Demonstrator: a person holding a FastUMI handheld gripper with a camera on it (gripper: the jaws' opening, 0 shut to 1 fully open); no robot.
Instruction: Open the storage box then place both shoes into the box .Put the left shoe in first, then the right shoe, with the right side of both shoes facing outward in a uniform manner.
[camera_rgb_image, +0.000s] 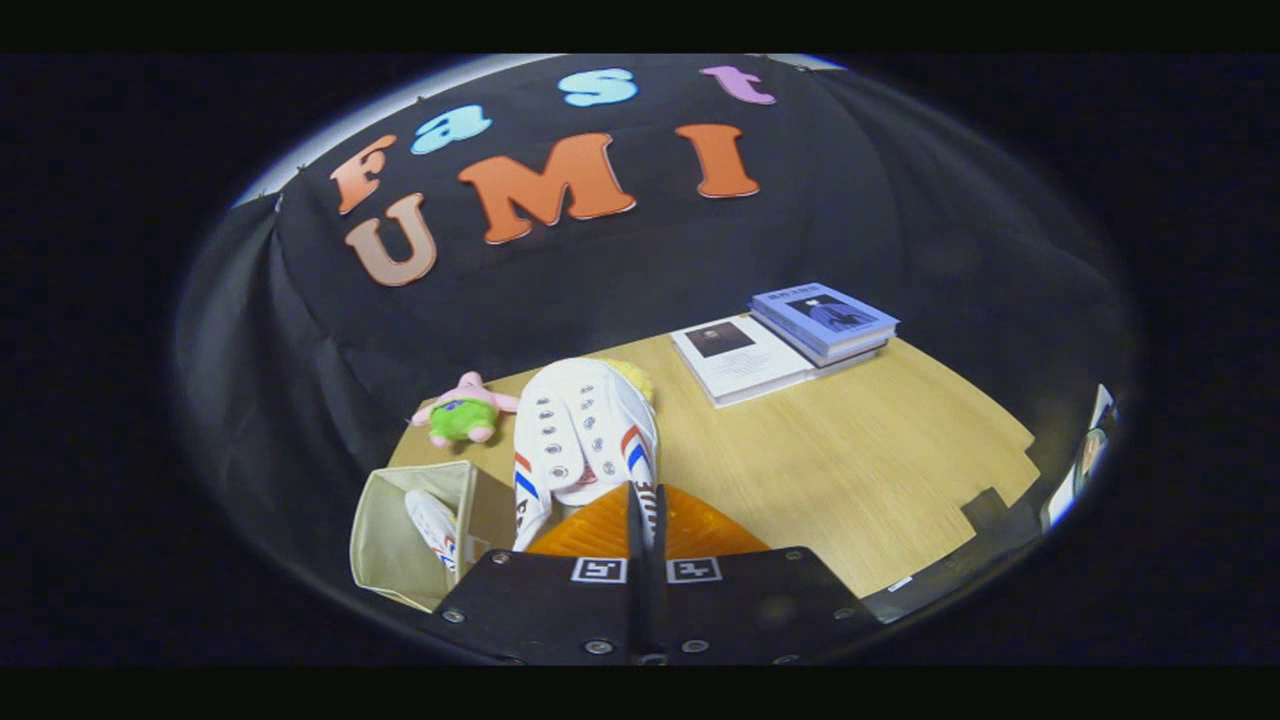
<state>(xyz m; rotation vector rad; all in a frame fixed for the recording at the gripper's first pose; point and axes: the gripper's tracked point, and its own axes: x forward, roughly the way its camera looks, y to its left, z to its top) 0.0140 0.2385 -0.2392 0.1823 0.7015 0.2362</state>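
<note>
My gripper (640, 515) is shut on the heel rim of a white sneaker (585, 430) with red and blue side stripes. The shoe hangs ahead of the fingers, toe pointing away, lifted above the wooden table (860, 470). Left of the fingers stands an open beige fabric storage box (400, 540). Inside it lies the other white sneaker (435, 525), its striped side showing. The held shoe is just right of the box's opening.
A pink and green plush toy (463, 410) lies beyond the box at the table's back edge. Something yellow (632, 375) peeks out behind the held shoe. Two books, a white one (740, 358) and a blue one (825, 318), rest at the back right.
</note>
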